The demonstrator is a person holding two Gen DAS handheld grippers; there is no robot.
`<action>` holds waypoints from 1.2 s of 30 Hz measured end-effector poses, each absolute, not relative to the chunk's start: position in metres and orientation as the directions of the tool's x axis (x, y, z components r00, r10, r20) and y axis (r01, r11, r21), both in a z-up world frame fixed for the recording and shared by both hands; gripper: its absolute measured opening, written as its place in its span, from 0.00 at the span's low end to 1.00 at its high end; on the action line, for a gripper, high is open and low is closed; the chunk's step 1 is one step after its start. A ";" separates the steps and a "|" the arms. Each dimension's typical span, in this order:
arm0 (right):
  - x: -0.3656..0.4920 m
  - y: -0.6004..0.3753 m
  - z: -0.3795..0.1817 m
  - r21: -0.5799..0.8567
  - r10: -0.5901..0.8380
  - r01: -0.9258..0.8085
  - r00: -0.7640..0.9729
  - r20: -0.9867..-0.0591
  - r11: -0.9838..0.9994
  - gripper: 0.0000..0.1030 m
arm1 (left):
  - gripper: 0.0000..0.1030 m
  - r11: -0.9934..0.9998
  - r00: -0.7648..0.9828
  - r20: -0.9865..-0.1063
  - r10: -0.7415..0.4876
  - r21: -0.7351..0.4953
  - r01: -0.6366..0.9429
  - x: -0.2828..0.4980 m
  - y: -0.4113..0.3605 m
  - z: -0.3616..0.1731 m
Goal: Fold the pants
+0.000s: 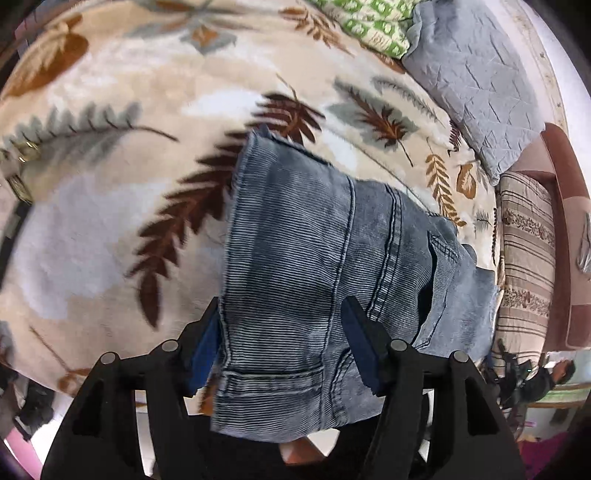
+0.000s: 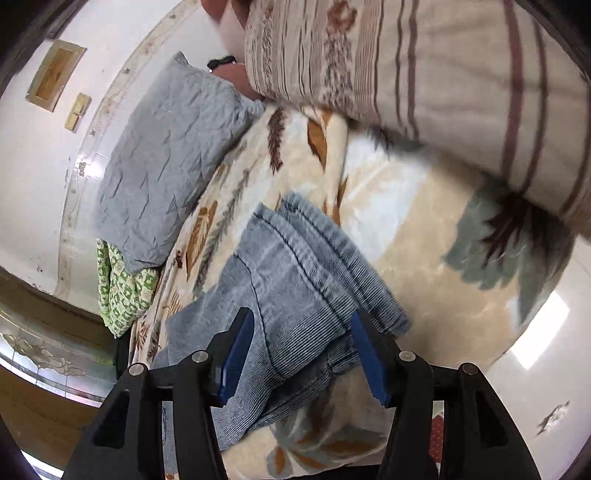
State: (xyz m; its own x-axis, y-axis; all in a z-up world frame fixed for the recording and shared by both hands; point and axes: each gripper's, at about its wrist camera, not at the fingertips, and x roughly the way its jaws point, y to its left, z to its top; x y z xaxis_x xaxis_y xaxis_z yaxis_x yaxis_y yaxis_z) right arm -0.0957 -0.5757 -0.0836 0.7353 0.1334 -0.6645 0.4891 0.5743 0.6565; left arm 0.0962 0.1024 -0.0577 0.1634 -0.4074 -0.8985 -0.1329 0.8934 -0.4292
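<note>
On my left wrist view, the left gripper (image 1: 280,347) stands with its jaws spread wide, the blue pads on either side of the pants (image 1: 325,266). The denim lies between the fingers, but neither pad visibly presses it, so I record no grip. The pants are folded into a compact bundle on the leaf-patterned blanket (image 1: 110,229), the waistband end nearest the camera, a pocket seam toward the right. Beyond them, at upper right, sit a grey quilted pillow (image 1: 476,88) and a green patterned cloth (image 1: 369,22); a striped pillow (image 1: 524,266) lies along the right edge.

On my right wrist view, the right gripper (image 2: 301,354) is likewise wide open, its pads flanking the pants (image 2: 295,266) without closing on them. The bundle rests on the blanket (image 2: 424,258), layered edges pointing away from the camera. The grey quilted pillow (image 2: 166,162) lies to the left, the green patterned cloth (image 2: 122,291) below it, and the striped pillow (image 2: 424,62) fills the upper right, blurred.
</note>
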 end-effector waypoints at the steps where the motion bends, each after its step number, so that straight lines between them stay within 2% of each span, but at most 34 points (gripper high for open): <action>1: -0.093 -0.576 -0.089 0.665 0.138 0.494 0.736 -0.662 0.560 0.56 | 0.61 0.890 0.163 -0.895 -0.414 -0.436 -0.134 0.096 0.099 -0.059; 2: -0.091 -0.578 -0.092 0.669 0.139 0.495 0.738 -0.661 0.554 0.56 | 0.61 0.888 0.164 -0.893 -0.419 -0.440 -0.130 0.095 0.095 -0.058; 4: -0.090 -0.579 -0.089 0.673 0.131 0.477 0.753 -0.645 0.565 0.42 | 0.61 0.892 0.172 -0.896 -0.409 -0.433 -0.132 0.096 0.089 -0.055; 5: -0.090 -0.580 -0.085 0.694 0.160 0.441 0.769 -0.619 0.569 0.03 | 0.61 0.892 0.174 -0.896 -0.408 -0.432 -0.131 0.097 0.087 -0.053; 8: -0.094 -0.574 -0.064 0.654 0.127 0.397 0.787 -0.604 0.644 0.03 | 0.61 0.897 0.189 -0.898 -0.397 -0.424 -0.125 0.097 0.086 -0.047; 10: -0.103 -0.569 -0.059 0.590 0.088 0.403 0.771 -0.631 0.699 0.03 | 0.61 0.901 0.196 -0.901 -0.387 -0.415 -0.128 0.097 0.087 -0.047; 13: -0.112 -0.571 -0.082 0.537 0.070 0.461 0.710 -0.701 0.706 0.03 | 0.61 0.903 0.182 -0.911 -0.370 -0.399 -0.160 0.100 0.088 -0.059; 16: -0.122 -0.574 -0.096 0.547 0.072 0.485 0.701 -0.710 0.682 0.03 | 0.61 0.897 0.172 -0.911 -0.374 -0.403 -0.182 0.099 0.092 -0.065; 18: -0.124 -0.573 -0.094 0.536 0.061 0.489 0.697 -0.714 0.688 0.05 | 0.61 0.900 0.177 -0.913 -0.369 -0.398 -0.177 0.098 0.092 -0.062; 22: -0.129 -0.579 -0.074 0.538 0.017 0.496 0.724 -0.690 0.681 0.18 | 0.61 0.901 0.208 -0.899 -0.385 -0.415 -0.128 0.096 0.095 -0.046; 23: -0.127 -0.582 -0.065 0.545 0.015 0.479 0.742 -0.671 0.688 0.24 | 0.61 0.901 0.217 -0.896 -0.388 -0.418 -0.114 0.097 0.095 -0.042; 24: -0.123 -0.584 -0.061 0.549 0.021 0.466 0.749 -0.662 0.694 0.35 | 0.61 0.903 0.224 -0.894 -0.387 -0.417 -0.103 0.100 0.095 -0.039; 26: -0.104 -0.586 -0.050 0.548 0.050 0.422 0.759 -0.649 0.722 0.52 | 0.62 0.910 0.218 -0.899 -0.380 -0.406 -0.089 0.110 0.095 -0.037; 31: -0.032 -0.582 -0.042 0.531 0.123 0.337 0.746 -0.654 0.778 0.57 | 0.62 0.905 0.162 -0.909 -0.383 -0.405 -0.131 0.135 0.095 -0.056; 36: 0.022 -0.582 -0.054 0.449 0.083 0.362 0.697 -0.712 0.817 0.60 | 0.62 0.884 0.149 -0.897 -0.417 -0.438 -0.161 0.142 0.097 -0.063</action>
State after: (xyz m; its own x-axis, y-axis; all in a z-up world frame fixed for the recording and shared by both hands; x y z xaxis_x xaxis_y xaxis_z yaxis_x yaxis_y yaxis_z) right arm 0.0220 -0.5823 -0.0537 0.6969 0.0826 -0.7124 0.3623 0.8167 0.4491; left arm 0.1420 0.0973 -0.0631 0.1490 -0.4172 -0.8965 -0.1607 0.8844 -0.4382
